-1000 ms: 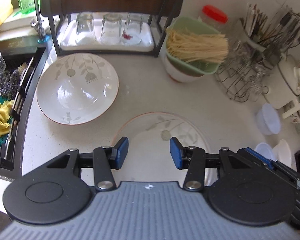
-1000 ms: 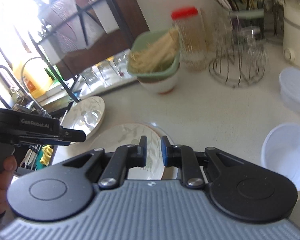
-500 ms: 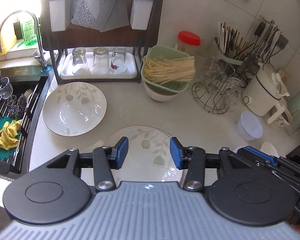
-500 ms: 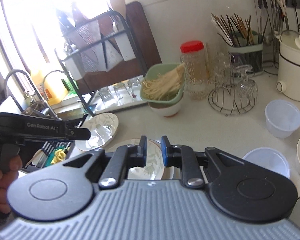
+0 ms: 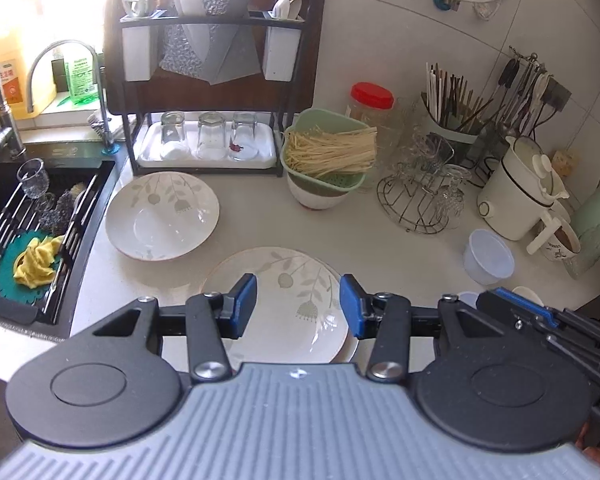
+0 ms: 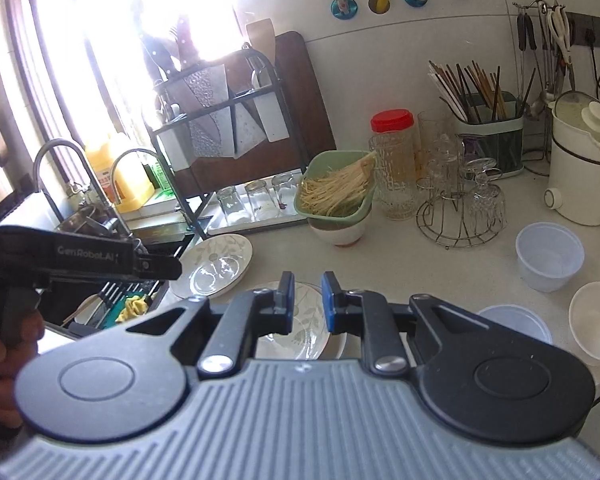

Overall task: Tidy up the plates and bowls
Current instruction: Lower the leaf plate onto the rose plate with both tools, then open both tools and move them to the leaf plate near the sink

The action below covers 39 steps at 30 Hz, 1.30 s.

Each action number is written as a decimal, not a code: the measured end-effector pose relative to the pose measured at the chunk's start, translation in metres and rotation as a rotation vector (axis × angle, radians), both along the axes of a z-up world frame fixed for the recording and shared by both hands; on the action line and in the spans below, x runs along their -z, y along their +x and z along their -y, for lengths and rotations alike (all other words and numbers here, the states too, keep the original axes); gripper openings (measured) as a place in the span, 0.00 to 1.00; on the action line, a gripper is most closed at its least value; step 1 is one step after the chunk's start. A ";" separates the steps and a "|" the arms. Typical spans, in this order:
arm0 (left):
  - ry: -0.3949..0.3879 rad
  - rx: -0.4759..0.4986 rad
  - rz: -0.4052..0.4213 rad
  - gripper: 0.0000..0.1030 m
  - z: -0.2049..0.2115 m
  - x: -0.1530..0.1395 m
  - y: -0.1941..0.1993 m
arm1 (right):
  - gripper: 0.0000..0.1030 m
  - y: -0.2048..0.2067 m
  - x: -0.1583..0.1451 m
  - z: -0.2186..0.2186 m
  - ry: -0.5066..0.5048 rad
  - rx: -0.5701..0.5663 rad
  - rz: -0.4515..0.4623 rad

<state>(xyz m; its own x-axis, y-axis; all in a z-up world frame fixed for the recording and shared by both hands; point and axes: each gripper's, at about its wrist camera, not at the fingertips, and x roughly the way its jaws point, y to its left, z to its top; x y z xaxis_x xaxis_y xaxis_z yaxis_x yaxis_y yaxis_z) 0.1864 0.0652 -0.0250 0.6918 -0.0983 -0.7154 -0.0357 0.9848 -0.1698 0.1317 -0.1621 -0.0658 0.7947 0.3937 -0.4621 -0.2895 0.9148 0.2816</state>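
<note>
White ceramic, leaf-printed: two plates lie on the table (image 5: 260, 216). One plate (image 5: 162, 216) sits far left beside the sink (image 5: 4, 184); the near plate (image 5: 296, 304) lies below both claws and seems to rest on another dish whose rim shows at its right edge, though I cannot tell for sure.

Left claw (image 5: 298, 306) hangs above the near plate, jaws wide apart, holding nothing. Right claw (image 6: 306, 306) hovers over the same plate with jaws only a narrow gap apart, also empty.

Progress looks early to middling: the two plates are apart, not stacked, and the bowls are scattered. I judge that gathering plates into one pile and bowls into another is still left.

Counted: two leaf plates; on the right, two clear tubs (image 6: 550, 256) (image 6: 514, 322), one white bowl (image 6: 598, 320); one more bowl (image 5: 318, 198) far off under the green strainer (image 5: 326, 148) of noodles. Three glasses (image 5: 210, 136) stand upside down on the rack tray.
</note>
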 end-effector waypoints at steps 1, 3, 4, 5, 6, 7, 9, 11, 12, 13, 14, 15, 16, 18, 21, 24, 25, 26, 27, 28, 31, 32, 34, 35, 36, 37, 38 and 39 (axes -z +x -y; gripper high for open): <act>-0.001 0.000 -0.001 0.49 0.001 0.000 -0.003 | 0.18 -0.001 -0.001 0.000 0.005 -0.003 0.002; 0.000 -0.010 0.002 0.49 0.001 0.000 -0.009 | 0.18 -0.003 -0.002 0.001 0.002 -0.013 0.011; 0.000 -0.015 0.003 0.49 0.002 0.000 -0.012 | 0.18 -0.005 -0.002 0.001 0.003 -0.018 0.012; 0.001 -0.021 0.002 0.49 0.002 0.000 -0.016 | 0.18 -0.007 -0.003 0.003 0.005 -0.025 0.013; 0.002 -0.029 0.001 0.49 0.002 -0.001 -0.018 | 0.18 -0.009 -0.003 0.004 0.002 -0.030 0.013; 0.000 -0.038 0.001 0.49 0.003 0.000 -0.022 | 0.18 -0.011 -0.003 0.004 -0.001 -0.033 0.013; -0.010 -0.049 -0.004 0.49 0.002 0.000 -0.027 | 0.18 -0.015 -0.002 0.006 -0.004 -0.041 0.010; 0.000 -0.050 -0.003 0.50 0.003 -0.001 -0.034 | 0.18 -0.019 -0.003 0.007 -0.016 -0.048 0.007; 0.007 -0.056 -0.001 0.50 0.004 -0.001 -0.037 | 0.18 -0.021 -0.004 0.007 -0.020 -0.053 0.007; 0.007 -0.062 -0.004 0.50 0.003 0.000 -0.040 | 0.18 -0.023 -0.005 0.008 -0.019 -0.061 0.007; 0.001 -0.066 -0.007 0.50 0.002 0.001 -0.044 | 0.18 -0.025 -0.005 0.008 -0.018 -0.069 0.007; -0.003 -0.072 -0.009 0.51 0.002 0.002 -0.047 | 0.18 -0.027 -0.005 0.008 -0.020 -0.076 0.007; -0.003 -0.081 -0.013 0.51 0.001 0.004 -0.049 | 0.18 -0.028 -0.005 0.008 -0.024 -0.081 0.006; -0.006 -0.093 -0.026 0.51 0.000 0.008 -0.054 | 0.18 -0.028 -0.003 0.007 -0.036 -0.093 -0.002; -0.004 -0.103 -0.038 0.51 -0.005 0.011 -0.059 | 0.18 -0.028 0.002 0.003 -0.045 -0.108 -0.020; -0.010 -0.116 -0.048 0.51 -0.013 0.015 -0.058 | 0.18 -0.031 0.003 -0.003 -0.065 -0.116 -0.012; -0.012 -0.119 -0.050 0.51 -0.015 0.016 -0.057 | 0.18 -0.031 0.003 -0.005 -0.065 -0.118 -0.012; -0.016 -0.118 -0.049 0.51 -0.017 0.016 -0.055 | 0.18 -0.031 0.003 -0.007 -0.068 -0.119 -0.010; -0.019 -0.117 -0.047 0.51 -0.019 0.017 -0.054 | 0.18 -0.031 0.003 -0.008 -0.069 -0.119 -0.007; -0.019 -0.116 -0.047 0.51 -0.021 0.016 -0.052 | 0.18 -0.030 0.003 -0.009 -0.067 -0.119 -0.007; -0.022 -0.118 -0.045 0.51 -0.029 0.016 -0.045 | 0.18 -0.025 0.004 -0.012 -0.055 -0.119 -0.017; -0.028 -0.117 -0.045 0.52 -0.033 0.016 -0.042 | 0.18 -0.022 0.005 -0.014 -0.058 -0.120 -0.020; -0.032 -0.115 -0.048 0.52 -0.039 0.018 -0.036 | 0.18 -0.017 0.006 -0.020 -0.069 -0.119 -0.027; -0.034 -0.113 -0.047 0.52 -0.043 0.018 -0.031 | 0.18 -0.014 0.006 -0.023 -0.069 -0.119 -0.032; -0.038 -0.110 -0.046 0.52 -0.047 0.019 -0.027 | 0.18 -0.011 0.007 -0.025 -0.069 -0.119 -0.034; -0.042 -0.108 -0.046 0.52 -0.051 0.020 -0.024 | 0.18 -0.008 0.007 -0.028 -0.070 -0.119 -0.036; -0.046 -0.105 -0.047 0.52 -0.057 0.021 -0.018 | 0.18 -0.005 0.008 -0.032 -0.071 -0.118 -0.039; -0.047 -0.104 -0.049 0.52 -0.061 0.022 -0.014 | 0.18 -0.002 0.009 -0.035 -0.069 -0.116 -0.041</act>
<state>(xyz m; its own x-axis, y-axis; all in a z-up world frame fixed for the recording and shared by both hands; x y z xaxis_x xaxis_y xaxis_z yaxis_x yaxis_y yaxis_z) 0.1723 0.1263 -0.0474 0.6645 -0.0625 -0.7447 -0.1462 0.9664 -0.2115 0.1293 -0.1273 -0.0748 0.7253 0.4480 -0.5227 -0.3840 0.8935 0.2329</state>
